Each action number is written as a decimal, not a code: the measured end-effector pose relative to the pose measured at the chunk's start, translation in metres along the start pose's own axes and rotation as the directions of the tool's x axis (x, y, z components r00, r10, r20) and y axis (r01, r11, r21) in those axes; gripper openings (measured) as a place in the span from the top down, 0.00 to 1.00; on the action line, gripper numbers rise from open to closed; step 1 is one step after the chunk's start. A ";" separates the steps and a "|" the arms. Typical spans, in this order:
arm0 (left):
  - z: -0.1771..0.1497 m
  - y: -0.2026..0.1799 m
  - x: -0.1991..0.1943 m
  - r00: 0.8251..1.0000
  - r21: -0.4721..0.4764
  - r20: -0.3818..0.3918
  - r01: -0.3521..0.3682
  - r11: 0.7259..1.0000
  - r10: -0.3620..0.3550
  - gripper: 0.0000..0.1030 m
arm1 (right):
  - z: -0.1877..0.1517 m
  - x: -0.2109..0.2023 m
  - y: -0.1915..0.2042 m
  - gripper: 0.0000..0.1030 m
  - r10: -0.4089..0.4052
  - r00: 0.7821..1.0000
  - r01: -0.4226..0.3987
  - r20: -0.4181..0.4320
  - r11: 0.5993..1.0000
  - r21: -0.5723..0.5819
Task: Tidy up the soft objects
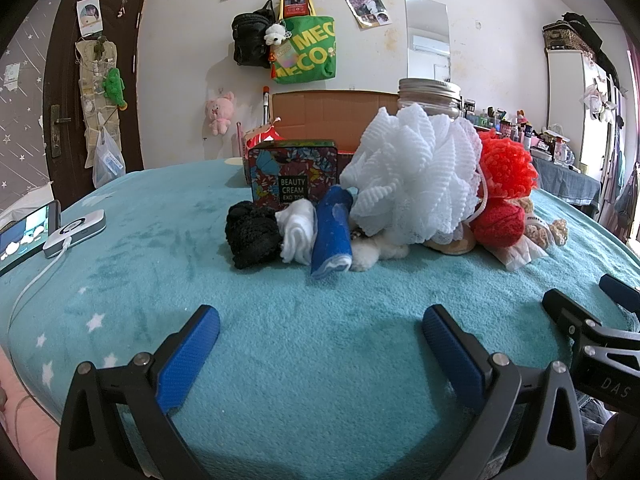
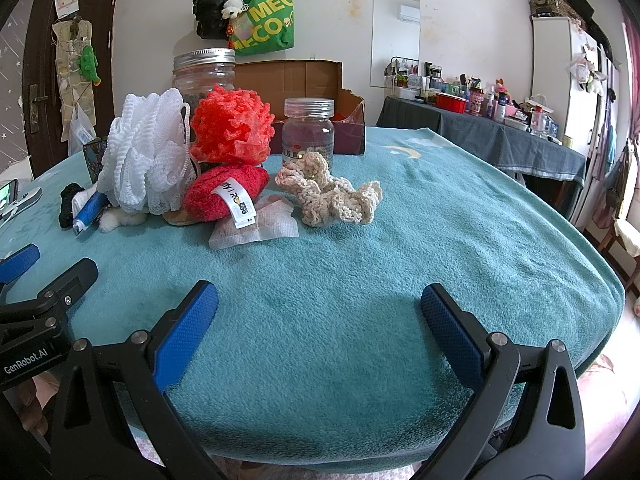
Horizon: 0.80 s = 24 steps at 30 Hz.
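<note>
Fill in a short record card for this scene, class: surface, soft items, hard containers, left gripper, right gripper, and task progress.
surface: teal blanket
soft items: white mesh pouf, orange pouf, red knitted piece, cream crochet piece, black knit, blue rolled cloth
hard containers: large jar, small jar, cardboard box, printed tin
left gripper: open, holds nothing
right gripper: open, holds nothing
task progress: soft items clustered on the blanket, none gripped
</note>
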<state>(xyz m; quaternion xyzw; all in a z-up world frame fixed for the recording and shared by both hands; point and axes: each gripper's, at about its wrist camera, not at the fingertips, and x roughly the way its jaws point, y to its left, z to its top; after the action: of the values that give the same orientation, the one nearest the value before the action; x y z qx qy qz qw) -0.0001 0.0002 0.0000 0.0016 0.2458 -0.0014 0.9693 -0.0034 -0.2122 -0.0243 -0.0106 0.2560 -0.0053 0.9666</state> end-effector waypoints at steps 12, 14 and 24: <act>0.000 0.000 0.000 1.000 0.000 0.000 0.000 1.000 0.000 0.00 | 0.000 0.000 0.000 0.00 0.000 1.000 0.000 0.001 1.000 -0.001; 0.000 0.000 0.000 1.000 0.000 0.000 0.000 1.000 0.000 0.00 | 0.000 0.000 0.000 0.00 0.000 1.000 0.000 0.001 1.000 0.000; 0.000 0.000 0.000 1.000 -0.002 -0.001 0.003 1.000 -0.003 0.00 | 0.001 0.000 -0.001 0.00 0.003 1.000 -0.003 -0.005 1.000 0.002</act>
<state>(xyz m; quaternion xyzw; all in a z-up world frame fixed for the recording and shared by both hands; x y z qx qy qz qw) 0.0000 -0.0002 -0.0001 0.0002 0.2464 -0.0027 0.9692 -0.0029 -0.2128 -0.0234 -0.0090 0.2584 -0.0041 0.9660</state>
